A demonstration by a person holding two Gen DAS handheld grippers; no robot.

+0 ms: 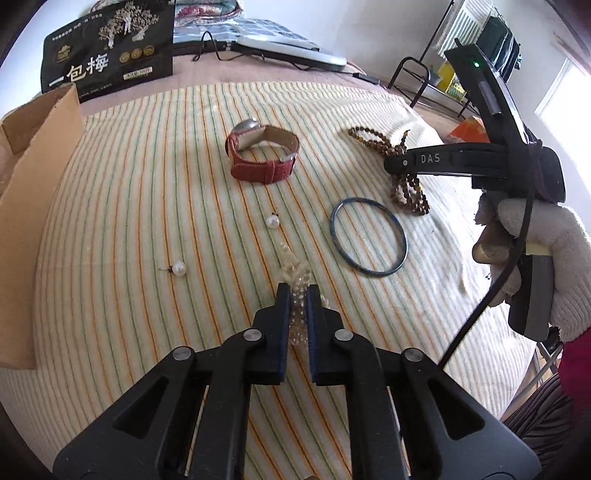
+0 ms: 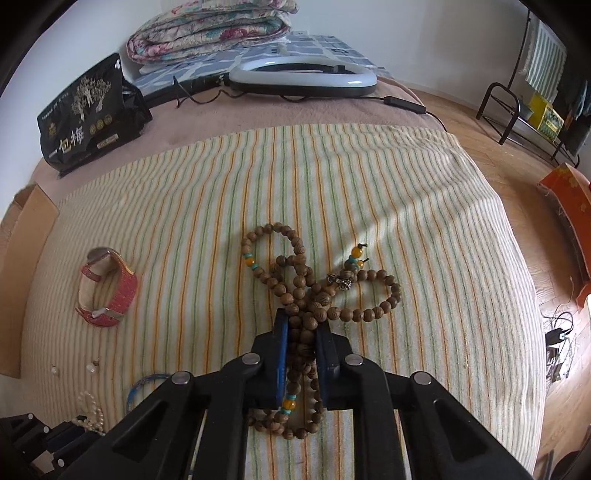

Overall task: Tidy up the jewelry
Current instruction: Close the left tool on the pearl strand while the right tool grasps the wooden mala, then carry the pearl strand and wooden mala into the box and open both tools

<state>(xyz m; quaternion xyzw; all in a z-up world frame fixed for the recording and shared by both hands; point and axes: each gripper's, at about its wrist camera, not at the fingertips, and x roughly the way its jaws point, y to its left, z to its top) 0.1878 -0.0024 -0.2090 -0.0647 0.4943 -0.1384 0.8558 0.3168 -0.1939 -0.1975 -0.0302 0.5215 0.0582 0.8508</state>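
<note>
On the striped cloth [image 1: 147, 192], my left gripper [image 1: 297, 291] is shut on a pale pearl bracelet [image 1: 295, 273], whose beads run between the pads. My right gripper [image 2: 302, 319] is shut on a brown wooden bead string [image 2: 317, 288] that loops out past the fingertips; that same gripper [image 1: 397, 164] is at the right in the left wrist view, held by a gloved hand [image 1: 546, 251]. A red-strapped watch [image 1: 264, 155] stands further back. A blue bangle [image 1: 369, 236] lies right of centre. Two pearl earrings [image 1: 272, 220] [image 1: 179, 267] lie loose.
An open cardboard box [image 1: 33, 206] stands at the left edge of the cloth. A black snack bag [image 1: 110, 48], a white ring-shaped lamp [image 2: 303, 77] with cables and folded quilts [image 2: 214, 33] sit at the back. Wooden floor and a metal rack [image 2: 517, 110] lie to the right.
</note>
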